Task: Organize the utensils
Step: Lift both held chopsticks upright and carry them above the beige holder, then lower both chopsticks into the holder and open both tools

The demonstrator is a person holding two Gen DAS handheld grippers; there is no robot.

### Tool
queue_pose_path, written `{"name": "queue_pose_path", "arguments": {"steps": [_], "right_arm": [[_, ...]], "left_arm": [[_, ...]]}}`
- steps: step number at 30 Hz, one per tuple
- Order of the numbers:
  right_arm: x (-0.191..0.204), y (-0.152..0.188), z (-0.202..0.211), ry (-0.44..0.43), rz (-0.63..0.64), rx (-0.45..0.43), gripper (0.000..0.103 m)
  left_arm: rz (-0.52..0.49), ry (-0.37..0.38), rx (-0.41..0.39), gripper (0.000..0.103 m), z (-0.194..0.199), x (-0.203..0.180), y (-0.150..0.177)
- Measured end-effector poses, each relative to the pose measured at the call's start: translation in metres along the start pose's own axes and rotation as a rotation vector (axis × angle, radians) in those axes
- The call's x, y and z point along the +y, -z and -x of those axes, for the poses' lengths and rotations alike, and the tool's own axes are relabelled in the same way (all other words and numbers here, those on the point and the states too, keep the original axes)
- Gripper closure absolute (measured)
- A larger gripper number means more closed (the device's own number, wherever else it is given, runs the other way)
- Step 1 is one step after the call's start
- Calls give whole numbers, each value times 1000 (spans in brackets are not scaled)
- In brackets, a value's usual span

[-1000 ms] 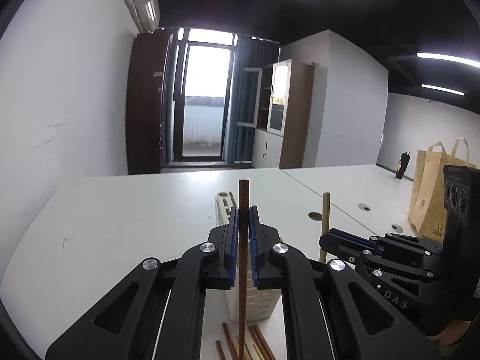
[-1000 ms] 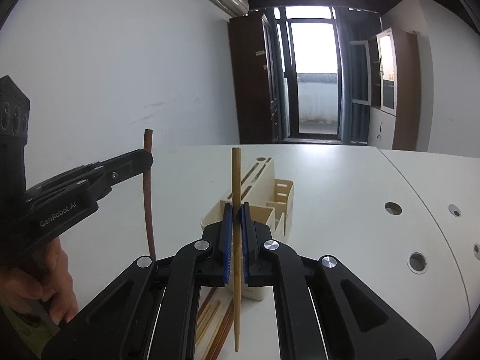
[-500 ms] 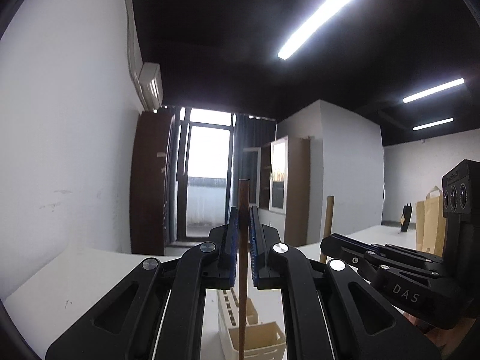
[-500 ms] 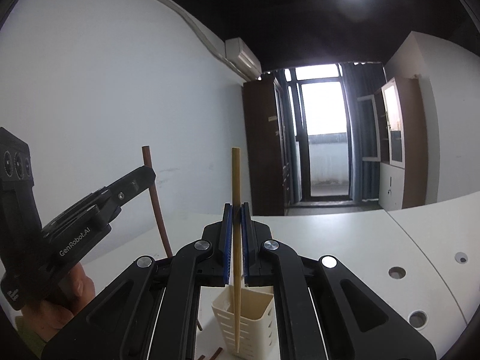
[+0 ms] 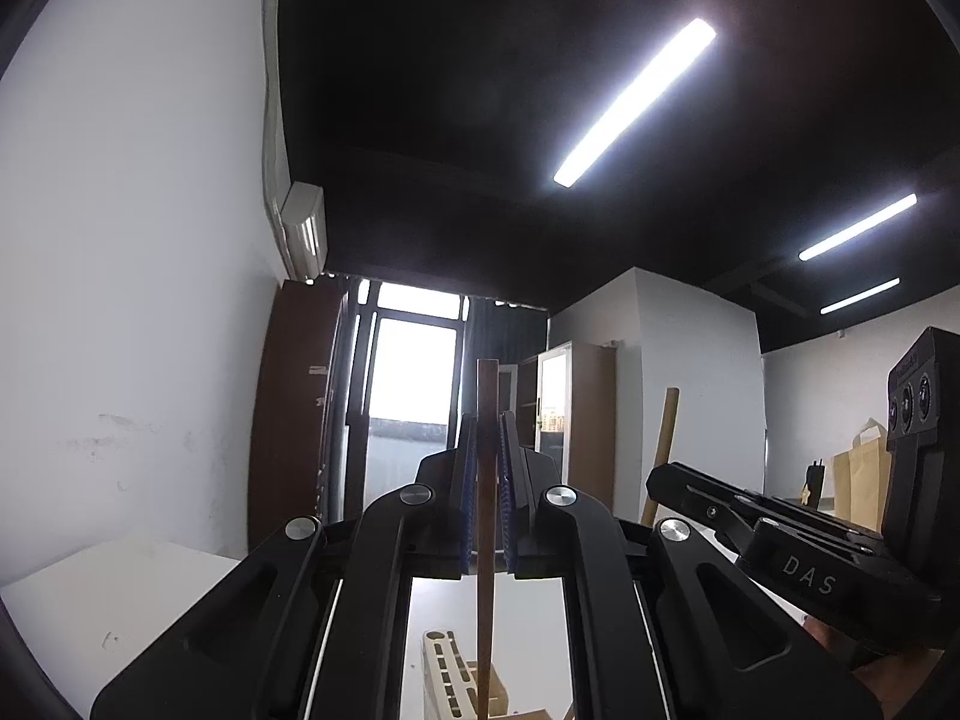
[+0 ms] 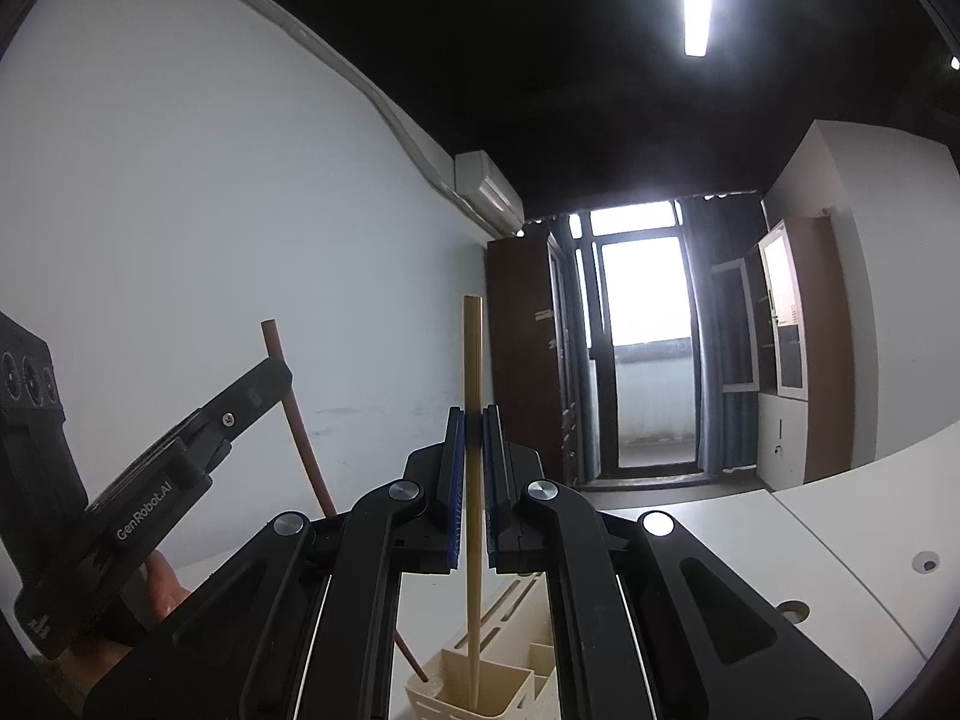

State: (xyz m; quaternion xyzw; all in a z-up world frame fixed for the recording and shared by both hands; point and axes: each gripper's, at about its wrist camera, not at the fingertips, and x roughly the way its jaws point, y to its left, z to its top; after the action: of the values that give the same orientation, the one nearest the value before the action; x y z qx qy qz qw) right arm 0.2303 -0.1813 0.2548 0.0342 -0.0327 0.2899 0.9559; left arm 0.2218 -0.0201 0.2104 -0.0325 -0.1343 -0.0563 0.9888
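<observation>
In the left wrist view, the left gripper [image 5: 487,504] was clamped on a dark chopstick [image 5: 486,540] held upright, its lower end over the holder [image 5: 447,681] on the table [image 5: 120,588]. In the right wrist view, the right gripper [image 6: 473,480] was clamped on a pale chopstick [image 6: 472,480], tip apparently inside the holder's [image 6: 480,696] front compartment. Both sticks looked light, stiff and smooth; the mid-shaft grip seemed sound, though slippage was possible.

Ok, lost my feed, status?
Left gripper shut on dark chopstick. Right gripper shut on light chopstick, tip in holder. Nothing blocking.
</observation>
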Motion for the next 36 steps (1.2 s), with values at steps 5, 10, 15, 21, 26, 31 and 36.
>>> {"name": "queue_pose_path", "arguments": {"steps": [5, 10, 15, 21, 26, 31, 36], "right_arm": [[-2, 12, -19, 9, 2, 66, 96], [-6, 25, -30, 7, -10, 134, 96], [-5, 37, -32, 9, -16, 167, 96], [-2, 55, -33, -1, -14, 219, 96], [0, 62, -34, 0, -23, 257, 96], [1, 68, -35, 14, -6, 276, 96], [3, 77, -34, 20, -2, 295, 96]], "left_arm": [[-14, -1, 125, 97, -23, 3, 22], [-8, 3, 242, 97, -38, 12, 42], [9, 4, 289, 97, -38, 24, 53], [13, 17, 321, 97, -37, 30, 62], [3, 9, 361, 97, -38, 32, 65], [-3, 19, 367, 97, -36, 32, 64], [11, 27, 390, 97, -39, 37, 66]]}}
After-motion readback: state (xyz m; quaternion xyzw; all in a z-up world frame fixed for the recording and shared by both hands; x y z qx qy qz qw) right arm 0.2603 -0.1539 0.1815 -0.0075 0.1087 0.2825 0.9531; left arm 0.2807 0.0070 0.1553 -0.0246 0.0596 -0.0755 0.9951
